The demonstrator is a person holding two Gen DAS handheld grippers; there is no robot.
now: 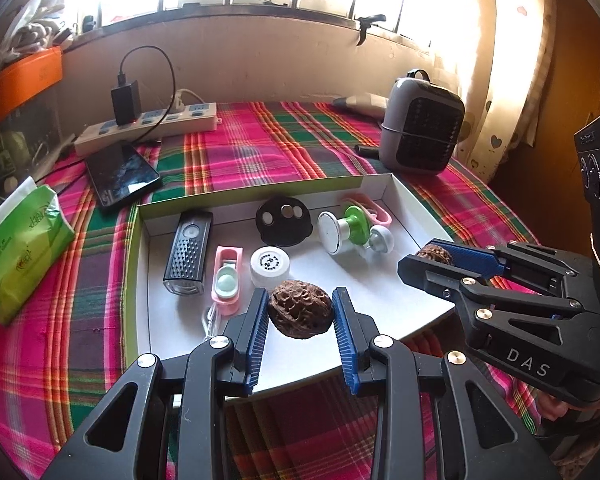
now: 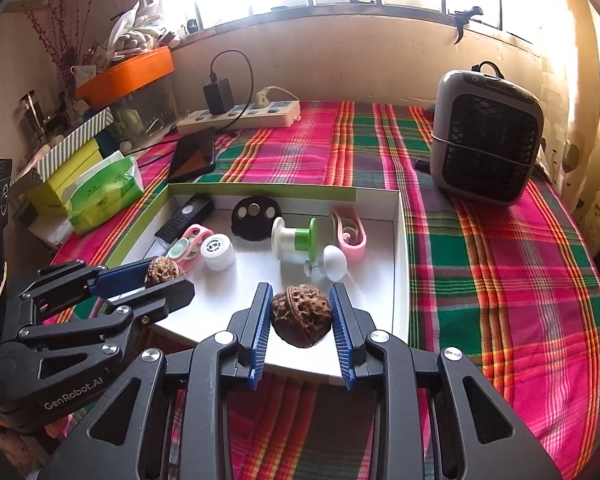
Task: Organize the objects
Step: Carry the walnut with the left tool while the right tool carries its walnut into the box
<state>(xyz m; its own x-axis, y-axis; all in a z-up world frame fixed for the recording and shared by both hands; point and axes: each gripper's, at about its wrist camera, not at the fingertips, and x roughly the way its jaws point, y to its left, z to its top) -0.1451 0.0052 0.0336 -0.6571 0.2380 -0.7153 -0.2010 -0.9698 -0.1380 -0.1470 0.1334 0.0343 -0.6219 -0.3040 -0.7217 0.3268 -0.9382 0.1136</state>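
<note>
- Two walnuts – one point(image 1: 300, 314) in the left gripper point(image 1: 300, 312), one point(image 2: 301, 315) in the right gripper point(image 2: 300, 312)
- One white tray point(image 1: 404, 192)
- Two pink clips – point(image 1: 228, 276), point(image 1: 374, 208)
- One white cap point(image 1: 270, 266)
- One black disc point(image 1: 284, 220)

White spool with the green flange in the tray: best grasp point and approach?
Likely the narrow white barrel between the two flanges of the spool, from above. It lies on its side, so the barrel is exposed and the wide white and green flanges would keep the fingers from sliding off. The pink clip sits close alongside.
</note>
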